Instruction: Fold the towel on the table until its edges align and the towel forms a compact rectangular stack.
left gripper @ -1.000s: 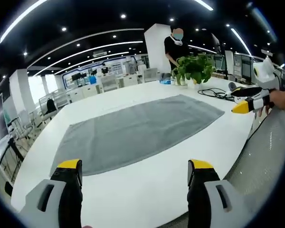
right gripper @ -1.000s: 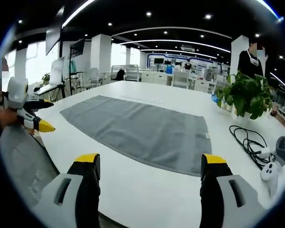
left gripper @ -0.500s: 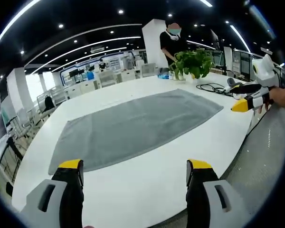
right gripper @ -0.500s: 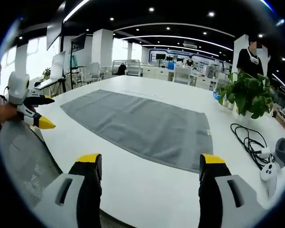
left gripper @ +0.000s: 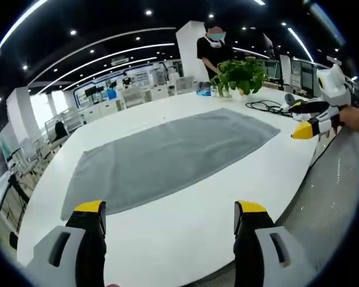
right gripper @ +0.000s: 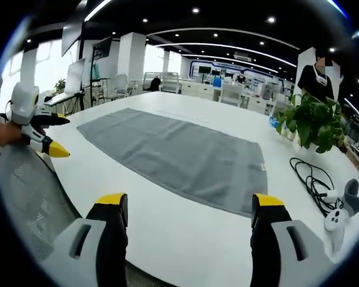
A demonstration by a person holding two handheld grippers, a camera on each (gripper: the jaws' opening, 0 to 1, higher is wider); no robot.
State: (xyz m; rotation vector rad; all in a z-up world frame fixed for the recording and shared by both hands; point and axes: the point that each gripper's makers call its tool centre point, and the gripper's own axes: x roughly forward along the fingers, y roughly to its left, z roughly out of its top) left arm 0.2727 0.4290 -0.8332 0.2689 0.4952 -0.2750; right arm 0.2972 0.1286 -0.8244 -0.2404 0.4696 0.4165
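A large open office with strip lights on a dark ceiling surrounds a long white table (left gripper: 185, 221). The grey towel (left gripper: 167, 156) lies spread flat in a single layer across the middle of the table, its near edge a little beyond both grippers.

In the left gripper view, the left gripper (left gripper: 169, 210) hovers over the near table edge with its yellow-tipped jaws spread wide and nothing between them. In the right gripper view, the right gripper (right gripper: 190, 203) is likewise held above the near edge, jaws wide apart and empty.

At the far right of the towel stands a potted plant (right gripper: 311, 122), with a person (right gripper: 316, 78) behind it. A black cable (right gripper: 308, 176) and a white controller (right gripper: 337, 214) lie on the table near the plant.
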